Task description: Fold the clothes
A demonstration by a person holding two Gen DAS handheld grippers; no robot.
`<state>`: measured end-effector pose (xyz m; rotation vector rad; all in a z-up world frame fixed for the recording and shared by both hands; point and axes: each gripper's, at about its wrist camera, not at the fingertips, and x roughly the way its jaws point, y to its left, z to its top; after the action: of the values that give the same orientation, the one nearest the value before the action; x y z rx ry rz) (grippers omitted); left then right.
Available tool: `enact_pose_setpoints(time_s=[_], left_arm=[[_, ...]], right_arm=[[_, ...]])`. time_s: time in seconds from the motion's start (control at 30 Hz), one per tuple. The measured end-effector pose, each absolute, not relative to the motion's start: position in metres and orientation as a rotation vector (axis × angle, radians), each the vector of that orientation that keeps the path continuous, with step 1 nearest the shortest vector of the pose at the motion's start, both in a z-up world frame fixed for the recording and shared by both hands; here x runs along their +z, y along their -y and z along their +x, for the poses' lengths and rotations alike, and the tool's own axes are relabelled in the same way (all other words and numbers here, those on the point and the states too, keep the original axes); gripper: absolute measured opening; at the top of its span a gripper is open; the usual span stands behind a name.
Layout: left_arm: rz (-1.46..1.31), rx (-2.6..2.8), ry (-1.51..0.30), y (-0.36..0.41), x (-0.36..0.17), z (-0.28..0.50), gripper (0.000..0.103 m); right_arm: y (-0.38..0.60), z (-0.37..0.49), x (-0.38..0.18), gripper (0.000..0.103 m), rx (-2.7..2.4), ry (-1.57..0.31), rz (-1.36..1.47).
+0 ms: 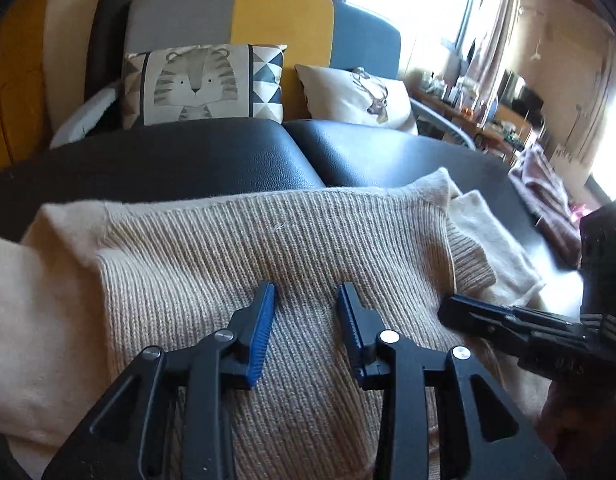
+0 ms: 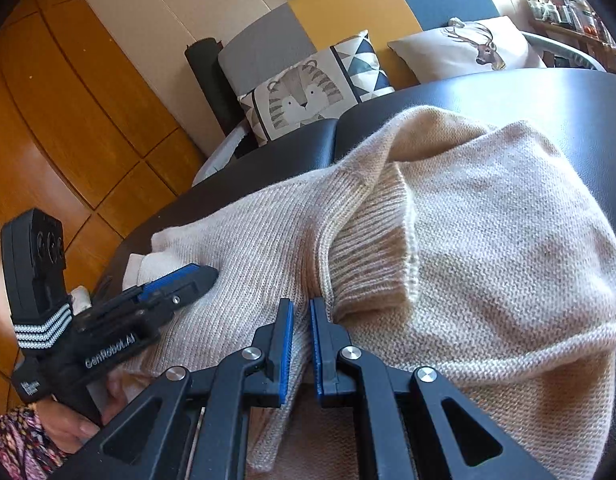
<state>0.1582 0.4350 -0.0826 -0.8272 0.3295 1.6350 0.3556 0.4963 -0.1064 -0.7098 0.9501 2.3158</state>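
Note:
A beige knitted sweater lies spread on a black padded leather surface. My left gripper hovers over its ribbed middle, open, with nothing pinched between the blue pads. In the right wrist view the left gripper rests at the sweater's left part. My right gripper stands nearly closed, shut on a fold of the sweater beside a ribbed cuff. In the left wrist view the right gripper comes in from the right at the sweater's edge.
A tiger cushion and a deer cushion lean on a grey, yellow and blue sofa back behind the black surface. Wooden floor lies to the left. A person's hand in a patterned sleeve holds the left gripper.

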Motion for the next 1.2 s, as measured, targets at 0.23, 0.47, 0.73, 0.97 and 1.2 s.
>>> enact_pose_setpoints(time_s=[0.23, 0.47, 0.73, 0.97, 1.2], left_arm=[[-0.826, 1.630, -0.304, -0.435, -0.084, 0.158, 0.036], [-0.833, 1.624, -0.288, -0.437, -0.085, 0.156, 0.036], [-0.823, 1.627, -0.288, -0.436, -0.086, 0.156, 0.036], [-0.818, 1.628, -0.280, -0.435, -0.087, 0.156, 0.036], [-0.815, 1.627, -0.273, -0.434, -0.087, 0.157, 0.036]], right_arm=[[-0.444, 0.340, -0.087, 0.019, 2.287, -0.556, -0.977], [-0.408, 0.360, -0.091, 0.017, 2.290, -0.411, -1.083], [-0.461, 0.359, -0.034, 0.017, 2.303, -0.581, -0.784], [-0.506, 0.285, -0.045, 0.013, 2.243, -0.444, -0.852], [-0.545, 0.301, -0.077, 0.013, 2.104, -0.514, -0.886]])
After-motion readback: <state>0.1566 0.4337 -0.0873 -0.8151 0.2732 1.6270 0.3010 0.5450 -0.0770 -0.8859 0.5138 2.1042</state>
